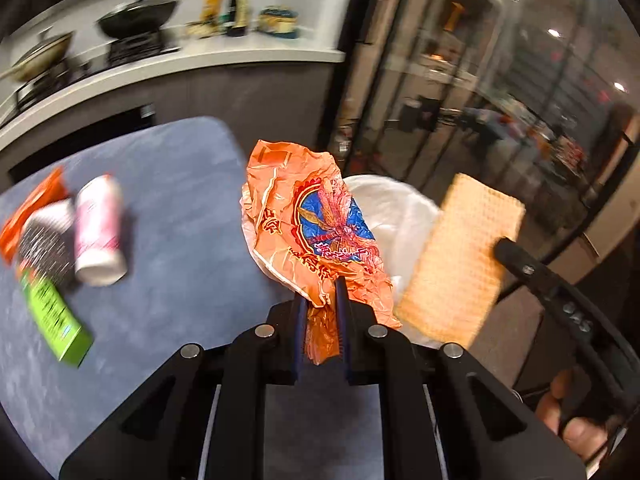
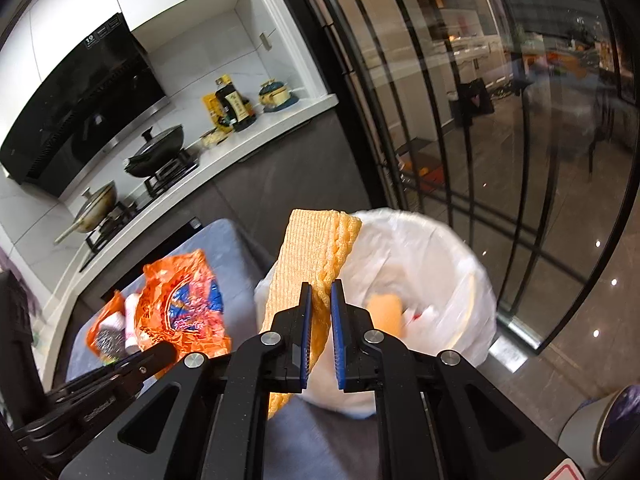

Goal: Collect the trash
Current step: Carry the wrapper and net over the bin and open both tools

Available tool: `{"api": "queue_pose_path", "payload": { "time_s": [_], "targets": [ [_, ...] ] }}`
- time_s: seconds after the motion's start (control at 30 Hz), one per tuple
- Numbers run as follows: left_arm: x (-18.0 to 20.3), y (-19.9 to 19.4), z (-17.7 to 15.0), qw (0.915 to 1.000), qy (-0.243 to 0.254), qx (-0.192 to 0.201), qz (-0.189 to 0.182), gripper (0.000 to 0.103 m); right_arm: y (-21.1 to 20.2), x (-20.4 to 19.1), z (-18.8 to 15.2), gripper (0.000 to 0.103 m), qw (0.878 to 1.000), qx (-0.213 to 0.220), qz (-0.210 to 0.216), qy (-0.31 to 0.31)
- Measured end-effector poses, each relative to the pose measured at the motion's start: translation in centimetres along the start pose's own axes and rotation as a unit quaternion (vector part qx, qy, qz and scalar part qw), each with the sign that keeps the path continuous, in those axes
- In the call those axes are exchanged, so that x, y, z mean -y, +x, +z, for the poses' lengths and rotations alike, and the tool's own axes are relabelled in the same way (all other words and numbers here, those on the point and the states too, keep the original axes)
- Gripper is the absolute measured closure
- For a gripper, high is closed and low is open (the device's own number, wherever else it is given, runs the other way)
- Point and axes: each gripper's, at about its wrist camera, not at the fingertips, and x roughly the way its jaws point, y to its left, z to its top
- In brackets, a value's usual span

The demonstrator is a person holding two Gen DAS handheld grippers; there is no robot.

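Observation:
My left gripper (image 1: 321,284) is shut on a crumpled orange snack wrapper (image 1: 316,224) and holds it up at the table's right edge, beside the white-lined trash bin (image 1: 396,208). My right gripper (image 2: 321,292) is shut on an orange foam net sleeve (image 2: 312,256) and holds it over the near left rim of the bin (image 2: 440,264). The sleeve also shows in the left wrist view (image 1: 460,260), the wrapper in the right wrist view (image 2: 184,304). An orange sponge-like piece (image 2: 384,312) and other scraps lie inside the bin.
On the blue-grey table (image 1: 180,216) at left lie a pink-and-white can (image 1: 100,228), a dark patterned can (image 1: 48,244), a green box (image 1: 56,316) and an orange packet (image 1: 28,212). A kitchen counter with woks (image 2: 156,152) stands behind. Glass doors (image 2: 480,140) are to the right.

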Motion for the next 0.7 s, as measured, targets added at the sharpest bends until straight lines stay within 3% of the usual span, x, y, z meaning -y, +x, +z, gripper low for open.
{"api": "queue_pose_path", "payload": {
  "time_s": [0.17,0.4,0.5,0.53,0.6,0.63,0.7],
  "targets": [
    [2.6,2.0,1.4,0.999,0.033,-0.007,-0.028,0.09,0.9,1.3,1.9,0.094,1.0,0.01,-0.026,-0.008],
    [4.3,4.5,2.0,0.9978,0.055,-0.02,-0.03,0.087,2.7,2.6,2.8,0.092,0.999,0.003,-0.049,-0.012],
    [4.2,5.0,2.3,0.9981,0.053,-0.021,-0.022,0.076,3.2,3.1,2.9,0.088,0.998,0.002,-0.054,-0.01],
    [4.3,5.1,2.3,0.9981,0.056,-0.02,-0.018,0.068,3.4,3.3,3.0,0.085,0.999,0.004,-0.054,-0.006],
    [4.5,5.0,2.3,0.9979,0.064,-0.013,-0.006,0.053,3.3,3.4,3.2,0.067,0.999,0.006,-0.053,0.002],
    [4.5,4.8,2.3,0.9978,0.065,-0.01,0.0,0.045,3.1,3.4,3.3,0.065,0.999,0.011,-0.051,0.007],
    [4.4,4.4,2.3,0.998,0.062,-0.004,0.005,0.042,2.8,3.2,3.4,0.065,0.999,0.016,-0.049,0.006]
  ]
}}
